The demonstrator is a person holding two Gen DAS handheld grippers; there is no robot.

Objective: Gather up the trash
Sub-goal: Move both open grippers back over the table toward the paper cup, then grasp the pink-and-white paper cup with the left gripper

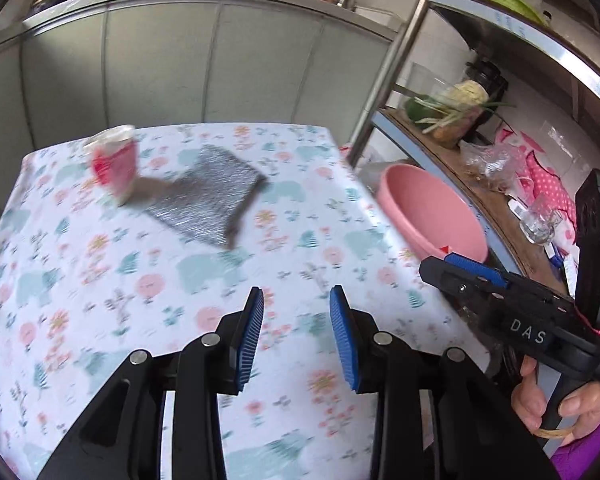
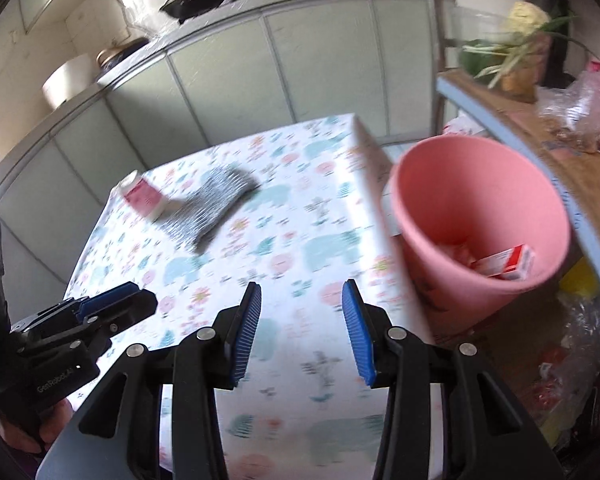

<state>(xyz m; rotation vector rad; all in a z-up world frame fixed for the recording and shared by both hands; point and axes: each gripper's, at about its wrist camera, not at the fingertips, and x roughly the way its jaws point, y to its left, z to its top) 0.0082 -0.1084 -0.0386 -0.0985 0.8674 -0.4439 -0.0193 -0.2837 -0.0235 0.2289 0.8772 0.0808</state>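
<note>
A red-and-white paper cup (image 1: 114,168) (image 2: 142,196) stands tilted at the far left of the flower-print table (image 1: 100,280) (image 2: 300,240). It touches a grey textured mat (image 1: 208,196) (image 2: 212,208). A pink bin (image 1: 432,216) (image 2: 480,208) stands off the table's right edge, and a red-and-white carton (image 2: 508,262) lies inside it. My left gripper (image 1: 297,296) (image 2: 124,292) hovers open over the near part of the table with nothing between its pads. My right gripper (image 2: 302,292) (image 1: 452,262) is open and empty over the table's right side, beside the bin.
A metal shelf post (image 1: 392,60) rises behind the bin. The wooden shelf (image 1: 440,148) to the right carries vegetables, plastic bags and a glass (image 1: 540,220). Pale cabinets (image 1: 180,60) run behind the table, with pans on the counter. A person's hand (image 1: 540,400) holds the right gripper.
</note>
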